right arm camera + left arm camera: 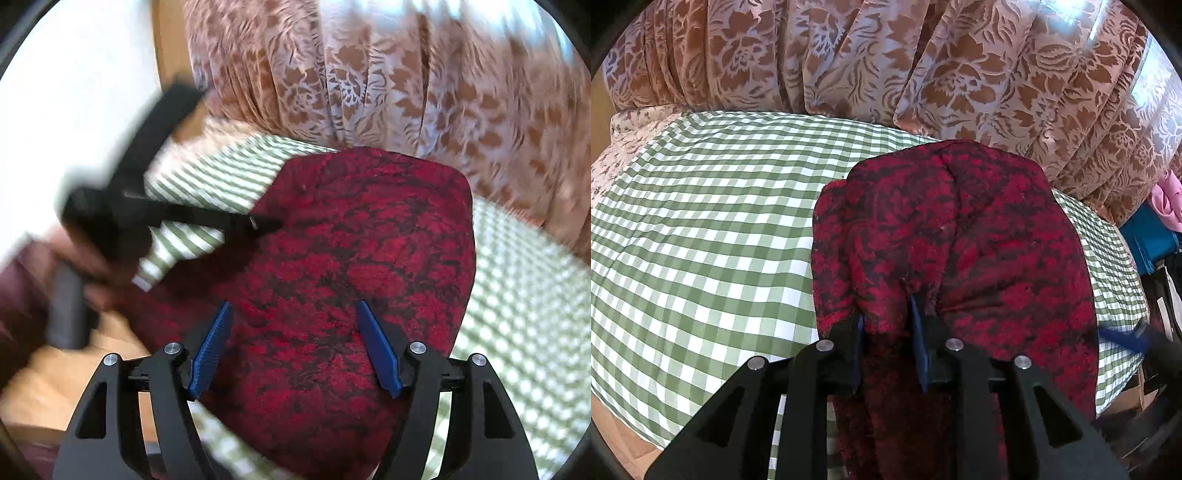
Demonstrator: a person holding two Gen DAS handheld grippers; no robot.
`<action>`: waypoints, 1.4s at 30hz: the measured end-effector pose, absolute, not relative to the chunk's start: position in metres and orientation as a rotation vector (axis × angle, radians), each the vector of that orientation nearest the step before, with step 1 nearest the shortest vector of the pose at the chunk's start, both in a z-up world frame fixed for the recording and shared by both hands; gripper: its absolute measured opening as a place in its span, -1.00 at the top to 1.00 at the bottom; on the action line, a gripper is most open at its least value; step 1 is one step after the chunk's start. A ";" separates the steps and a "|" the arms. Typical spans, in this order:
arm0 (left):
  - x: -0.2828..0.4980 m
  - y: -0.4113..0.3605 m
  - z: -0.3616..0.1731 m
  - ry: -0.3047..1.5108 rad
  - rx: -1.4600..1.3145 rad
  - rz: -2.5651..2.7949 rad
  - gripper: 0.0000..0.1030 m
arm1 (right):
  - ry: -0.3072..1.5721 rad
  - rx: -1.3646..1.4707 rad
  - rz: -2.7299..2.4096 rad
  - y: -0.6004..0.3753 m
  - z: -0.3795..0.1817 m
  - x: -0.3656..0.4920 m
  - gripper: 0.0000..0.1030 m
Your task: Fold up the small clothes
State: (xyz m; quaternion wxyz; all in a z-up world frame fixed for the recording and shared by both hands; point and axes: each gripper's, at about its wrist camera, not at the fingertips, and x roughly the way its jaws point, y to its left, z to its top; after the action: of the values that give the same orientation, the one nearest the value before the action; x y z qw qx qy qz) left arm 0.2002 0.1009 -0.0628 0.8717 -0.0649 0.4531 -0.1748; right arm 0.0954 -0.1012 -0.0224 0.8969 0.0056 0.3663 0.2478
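My left gripper [886, 321] pinches a fold of the red and black cloth [960, 240], which lies on the green checked cover [701, 221]. Only my right view shows my right gripper [295, 332], fingers spread wide over the cloth [351, 251]. Only my left view shows something pink on a blue thing [1152, 236] far right; I can't tell if it's a box.

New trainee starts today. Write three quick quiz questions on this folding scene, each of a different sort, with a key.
1. True or false: the left gripper is pinching the red and black cloth.
2. The right gripper is: A) shut on the cloth, B) open above it, C) out of view.
3. Fill in: the cloth lies on a green and white ______ cover.

Key: 1 true; 2 B; 3 checked.
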 end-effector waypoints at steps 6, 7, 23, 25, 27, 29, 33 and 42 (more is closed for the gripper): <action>0.198 0.102 -0.058 0.915 -0.129 -0.377 0.57 | 0.675 0.175 0.370 -0.116 0.018 0.153 -0.34; 0.198 0.101 -0.060 0.912 -0.129 -0.377 0.57 | 0.687 0.181 0.343 -0.111 0.014 0.169 -0.34; 0.180 0.105 -0.052 0.819 -0.136 -0.265 -0.14 | 0.790 0.005 0.081 -0.066 -0.060 0.231 -0.39; 0.179 0.103 -0.053 0.824 -0.109 -0.256 -0.25 | 0.785 0.046 0.129 -0.073 -0.054 0.232 -0.46; 0.180 0.106 -0.054 0.830 -0.118 -0.264 -0.41 | 0.770 0.097 0.199 -0.082 -0.045 0.225 -0.63; 0.184 0.109 -0.061 0.849 -0.128 -0.268 -0.58 | 0.737 0.157 0.290 -0.096 -0.031 0.212 -0.90; 0.190 0.124 -0.074 0.869 -0.220 -0.320 -0.71 | 0.692 0.225 0.348 -0.137 -0.022 0.179 -0.93; 0.214 0.147 -0.112 0.934 -0.494 -0.535 -0.95 | 0.905 0.660 0.575 -0.197 -0.119 0.170 -0.94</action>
State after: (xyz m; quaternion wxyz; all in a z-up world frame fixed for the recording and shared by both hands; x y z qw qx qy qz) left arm 0.2141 0.1473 -0.1122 0.8298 -0.2326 0.4402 -0.2521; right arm 0.1697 -0.1971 -0.1189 0.8081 0.3087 0.4233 0.2691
